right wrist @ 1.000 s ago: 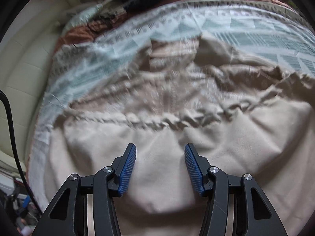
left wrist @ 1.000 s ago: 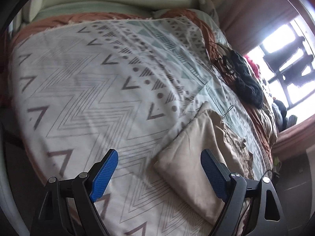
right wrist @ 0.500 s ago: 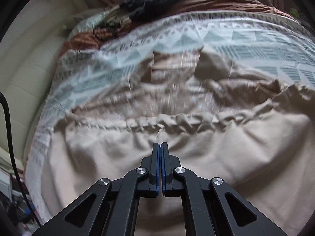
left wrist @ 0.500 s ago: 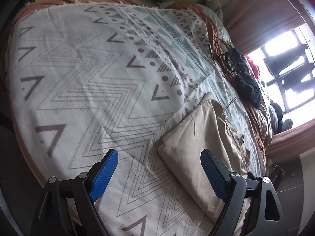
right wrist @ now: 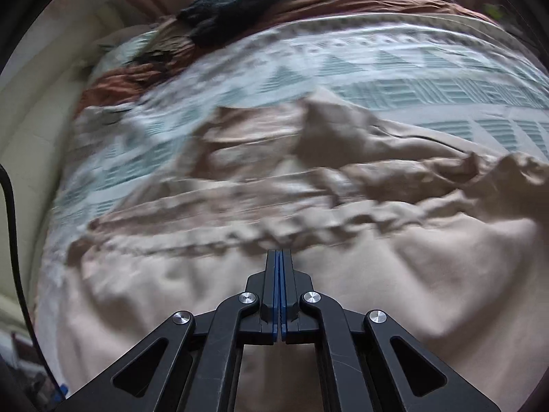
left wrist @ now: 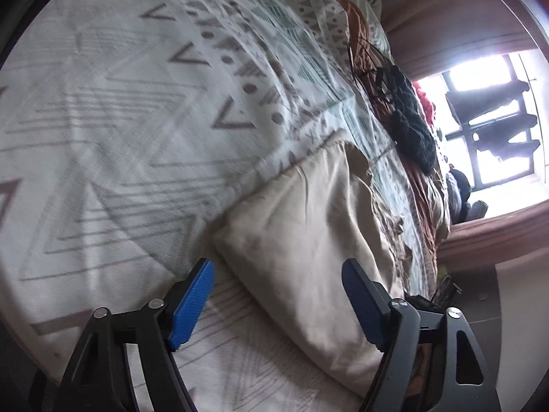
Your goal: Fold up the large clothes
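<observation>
The right gripper (right wrist: 278, 257), parted a second ago, is now clenched over the beige garment (right wrist: 394, 292); whether it pinches cloth is unclear. The left gripper (left wrist: 278, 274) sits lower, its jaws closing around the garment's near corner without touching.

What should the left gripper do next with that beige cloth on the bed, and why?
Probably ease down and finish pinching. The left gripper is closing with the corner of the beige cloth between its blue pads, which are not pressing on it yet. The right gripper is already shut at the gathered ridge, so the fold seems to need this second hold.

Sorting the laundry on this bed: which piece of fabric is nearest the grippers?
The beige garment, plain and pale, lying right under both; the dark knit sits bunched far off near the window.
</observation>
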A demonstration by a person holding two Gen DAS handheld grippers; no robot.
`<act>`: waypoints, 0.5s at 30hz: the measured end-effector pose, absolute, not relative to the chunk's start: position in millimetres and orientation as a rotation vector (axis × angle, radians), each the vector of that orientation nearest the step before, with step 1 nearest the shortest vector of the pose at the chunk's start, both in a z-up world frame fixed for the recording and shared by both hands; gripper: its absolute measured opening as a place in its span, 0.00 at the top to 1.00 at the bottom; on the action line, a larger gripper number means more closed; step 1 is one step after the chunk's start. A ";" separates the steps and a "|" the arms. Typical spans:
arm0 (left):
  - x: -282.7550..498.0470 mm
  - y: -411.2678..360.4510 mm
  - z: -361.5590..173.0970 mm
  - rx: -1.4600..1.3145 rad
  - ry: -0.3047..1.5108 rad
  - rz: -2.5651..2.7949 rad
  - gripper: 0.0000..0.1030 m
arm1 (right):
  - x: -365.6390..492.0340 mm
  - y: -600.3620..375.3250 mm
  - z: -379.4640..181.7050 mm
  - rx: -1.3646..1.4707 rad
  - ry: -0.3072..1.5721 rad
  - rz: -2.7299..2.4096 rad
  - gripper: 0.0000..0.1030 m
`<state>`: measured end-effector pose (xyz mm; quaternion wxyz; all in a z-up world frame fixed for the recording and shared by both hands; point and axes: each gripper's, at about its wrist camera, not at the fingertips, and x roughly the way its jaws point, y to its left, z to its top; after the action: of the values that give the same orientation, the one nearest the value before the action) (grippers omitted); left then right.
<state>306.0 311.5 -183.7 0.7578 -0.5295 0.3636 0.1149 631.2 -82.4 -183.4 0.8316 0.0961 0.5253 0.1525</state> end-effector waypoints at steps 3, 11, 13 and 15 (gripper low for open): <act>309.1 309.0 -191.6 -1.184 0.814 0.253 0.35 | 634.7 -96.4 -192.4 0.299 1.151 0.344 0.99; 320.0 307.7 -203.4 -1.202 0.842 0.280 0.40 | 619.7 -108.0 -159.3 0.370 1.121 0.398 0.99; 327.0 308.5 -205.7 -1.202 0.855 0.289 0.40 | 613.1 -108.7 -156.1 0.391 1.123 0.417 0.95; 331.5 311.1 -207.5 -1.210 0.849 0.300 0.40 | 605.4 -111.2 -153.9 0.403 1.124 0.429 0.76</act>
<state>331.5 311.1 -207.5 0.7288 -0.5495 0.3852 0.1360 605.4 -111.2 -153.9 0.8056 0.1881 0.5249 0.2003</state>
